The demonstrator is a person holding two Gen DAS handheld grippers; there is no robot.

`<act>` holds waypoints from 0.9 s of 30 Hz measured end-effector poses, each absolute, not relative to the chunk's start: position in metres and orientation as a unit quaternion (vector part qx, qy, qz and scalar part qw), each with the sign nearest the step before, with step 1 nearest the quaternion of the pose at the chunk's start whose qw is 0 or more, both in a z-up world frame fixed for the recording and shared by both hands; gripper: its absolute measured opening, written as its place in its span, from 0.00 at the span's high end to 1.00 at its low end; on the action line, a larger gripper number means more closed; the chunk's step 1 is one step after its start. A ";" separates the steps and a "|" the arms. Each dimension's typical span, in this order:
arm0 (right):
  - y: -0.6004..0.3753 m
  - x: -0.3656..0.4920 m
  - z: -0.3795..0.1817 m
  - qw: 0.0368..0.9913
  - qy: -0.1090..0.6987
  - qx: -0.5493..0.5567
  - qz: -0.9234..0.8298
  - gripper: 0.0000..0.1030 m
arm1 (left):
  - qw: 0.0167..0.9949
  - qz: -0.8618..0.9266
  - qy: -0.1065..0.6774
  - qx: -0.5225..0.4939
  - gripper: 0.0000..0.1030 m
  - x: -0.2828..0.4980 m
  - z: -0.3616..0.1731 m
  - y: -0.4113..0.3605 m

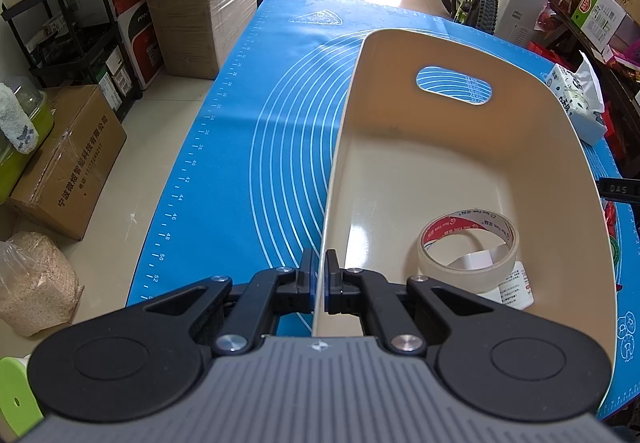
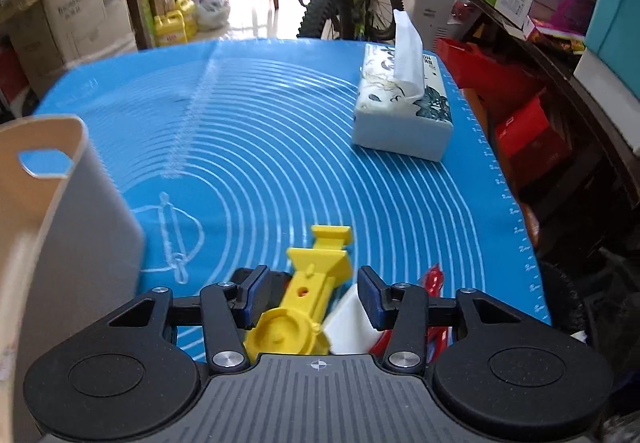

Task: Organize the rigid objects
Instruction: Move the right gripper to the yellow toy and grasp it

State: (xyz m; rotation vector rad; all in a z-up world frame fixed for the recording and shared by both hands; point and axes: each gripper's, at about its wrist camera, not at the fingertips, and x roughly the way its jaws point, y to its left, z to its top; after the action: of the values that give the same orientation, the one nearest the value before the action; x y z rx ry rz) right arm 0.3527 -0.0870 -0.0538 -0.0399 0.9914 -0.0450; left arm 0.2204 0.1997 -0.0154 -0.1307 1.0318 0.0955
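Left gripper: jaws clenched on the near rim of the cream bin, which stands on the blue mat covering the counter. Inside the bin lie a roll of tape, its core printed in red lettering too small to read, and a white labelled container, largely hidden behind the roll. Right gripper: jaws released, straddling a yellow plastic part without pressing it. The part's long axis runs away from the camera, round end nearest, forked end pointing toward the mat's far edge. Beside it, a white block and a red item are partly hidden. A tissue pack sits farther back.
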 end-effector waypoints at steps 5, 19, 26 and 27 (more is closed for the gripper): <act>-0.081 0.360 -0.065 0.871 0.488 -0.056 -0.020 0.47 | 0.867 0.046 0.493 -0.061 0.95 0.220 -0.016 0.200; -0.066 0.351 -0.072 0.879 0.461 -0.118 0.005 0.65 | 0.866 0.048 0.494 -0.058 0.94 0.222 -0.016 0.197; -0.074 0.332 -0.051 0.902 0.426 -0.072 0.014 0.65 | 0.866 0.048 0.494 -0.058 0.95 0.222 -0.016 0.196; -0.074 0.329 -0.048 0.904 0.422 -0.068 0.017 0.65 | 0.866 0.048 0.494 -0.058 0.94 0.222 -0.016 0.196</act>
State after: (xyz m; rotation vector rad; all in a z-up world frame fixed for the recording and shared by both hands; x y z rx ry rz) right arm 0.3293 -0.0738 -0.0475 -0.1396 0.8712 0.0344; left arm 0.2217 0.1964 -0.0164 -0.1209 1.0344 0.1008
